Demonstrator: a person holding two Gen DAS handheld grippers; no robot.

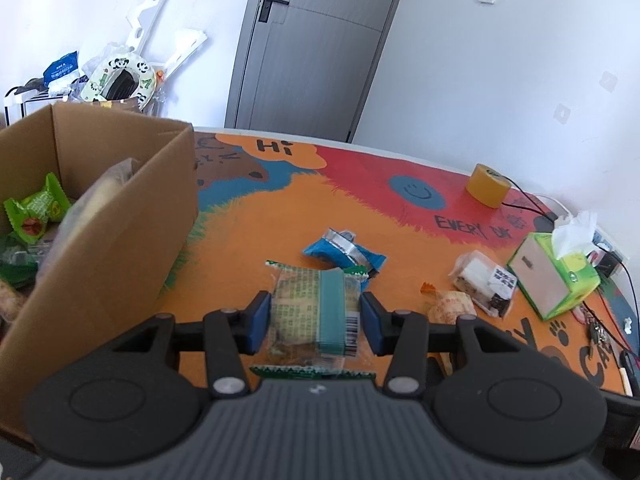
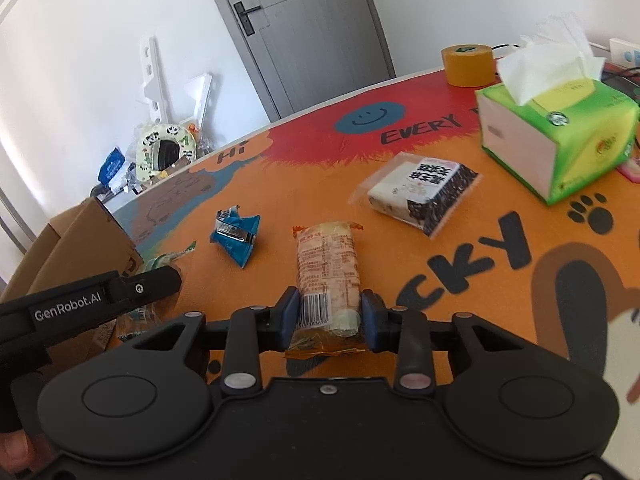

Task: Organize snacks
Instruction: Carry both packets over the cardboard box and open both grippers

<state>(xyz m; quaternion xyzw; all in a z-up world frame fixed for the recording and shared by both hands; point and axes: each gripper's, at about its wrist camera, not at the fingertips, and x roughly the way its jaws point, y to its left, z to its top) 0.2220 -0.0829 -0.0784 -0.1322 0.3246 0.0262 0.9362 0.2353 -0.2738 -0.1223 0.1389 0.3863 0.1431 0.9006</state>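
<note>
The left claw pinches a clear-wrapped snack with a green band, its blue pads pressed against the packet's two sides; the packet sits between them just above the orange table, right beside the open cardboard box that stands at the left. Inside the box lie green-wrapped sweets and other packets too blurred to name. The right claw is closed on an orange-edged snack packet, its pads squeezing the near end by the barcode while the far end of the packet points away across the table; whether that far end rests on the table or hangs clear of it cannot be told. A crumpled blue wrapper lies to the left of that packet, near the middle of the table, and a white and black wrapped cake lies farther off to the right. Beyond the cake, at the far right, a green tissue box stands with a tissue sticking up, and a roll of yellow tape sits near the table's far edge. In the right wrist view the left claw's black body shows at the near left, in front of the box.
</note>
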